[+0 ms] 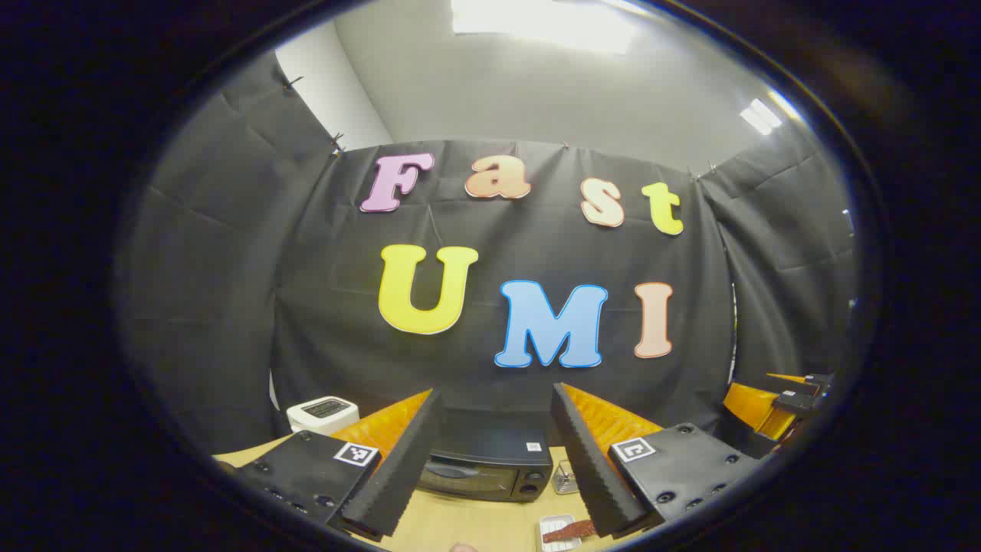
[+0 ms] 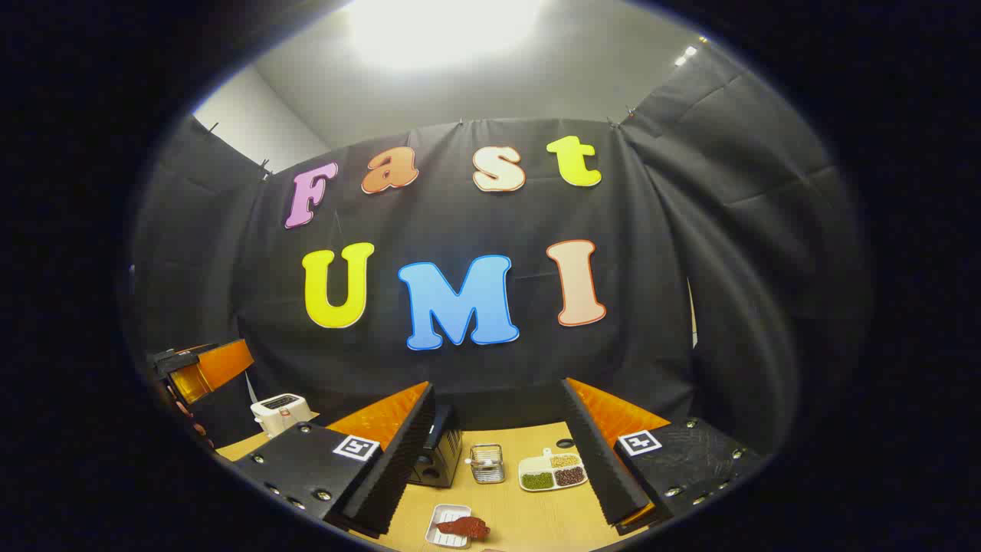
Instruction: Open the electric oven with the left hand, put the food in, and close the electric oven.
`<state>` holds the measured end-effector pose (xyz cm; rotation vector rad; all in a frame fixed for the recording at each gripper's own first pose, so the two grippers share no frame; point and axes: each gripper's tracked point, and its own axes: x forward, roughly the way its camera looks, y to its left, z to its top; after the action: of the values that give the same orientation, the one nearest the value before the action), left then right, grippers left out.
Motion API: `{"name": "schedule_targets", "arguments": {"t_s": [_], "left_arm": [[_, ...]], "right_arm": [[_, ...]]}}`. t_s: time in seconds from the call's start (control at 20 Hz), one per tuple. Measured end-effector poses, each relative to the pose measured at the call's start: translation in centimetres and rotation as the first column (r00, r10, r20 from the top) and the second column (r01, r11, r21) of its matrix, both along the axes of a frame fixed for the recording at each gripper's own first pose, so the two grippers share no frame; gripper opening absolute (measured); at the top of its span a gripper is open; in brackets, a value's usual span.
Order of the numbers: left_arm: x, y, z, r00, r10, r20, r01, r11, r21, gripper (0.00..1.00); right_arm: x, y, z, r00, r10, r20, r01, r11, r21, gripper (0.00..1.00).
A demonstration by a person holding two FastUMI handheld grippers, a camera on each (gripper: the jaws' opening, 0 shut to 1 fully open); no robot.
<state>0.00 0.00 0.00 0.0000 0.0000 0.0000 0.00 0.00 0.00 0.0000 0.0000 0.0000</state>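
Observation:
The black electric oven (image 1: 487,464) stands on the wooden table (image 1: 475,529) with its door shut, straight ahead between the fingers of my left gripper (image 1: 497,391), which is open and holds nothing. A reddish-brown piece of food (image 2: 464,527) lies on a small white tray (image 2: 443,515) in front of the oven (image 2: 443,452), whose side is half hidden behind one finger. My right gripper (image 2: 498,385) is open and empty, raised above the table (image 2: 529,506). The same food (image 1: 567,531) shows low in the left gripper view. Both grippers hang well short of the oven.
A white toaster (image 1: 322,414) sits left of the oven. A small wire-framed glass (image 2: 487,462) and a divided plate of beans (image 2: 553,471) stand to the oven's right. Black cloth walls close in the back and sides.

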Motion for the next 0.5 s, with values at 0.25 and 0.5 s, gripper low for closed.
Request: {"name": "schedule_targets", "arguments": {"t_s": [0.25,0.5], "left_arm": [[1.2,-0.8,-0.6,1.000,-0.005,-0.001,0.005,1.000,-0.015,0.95],[3.3,0.3,0.2,0.999,-0.038,0.009,0.038,0.999,-0.034,0.92]], "right_arm": [[1.6,-0.1,0.1,1.000,0.003,-0.005,-0.002,1.000,0.027,0.97],[2.2,1.1,0.7,1.000,-0.028,0.005,0.028,0.999,0.020,0.97]]}}
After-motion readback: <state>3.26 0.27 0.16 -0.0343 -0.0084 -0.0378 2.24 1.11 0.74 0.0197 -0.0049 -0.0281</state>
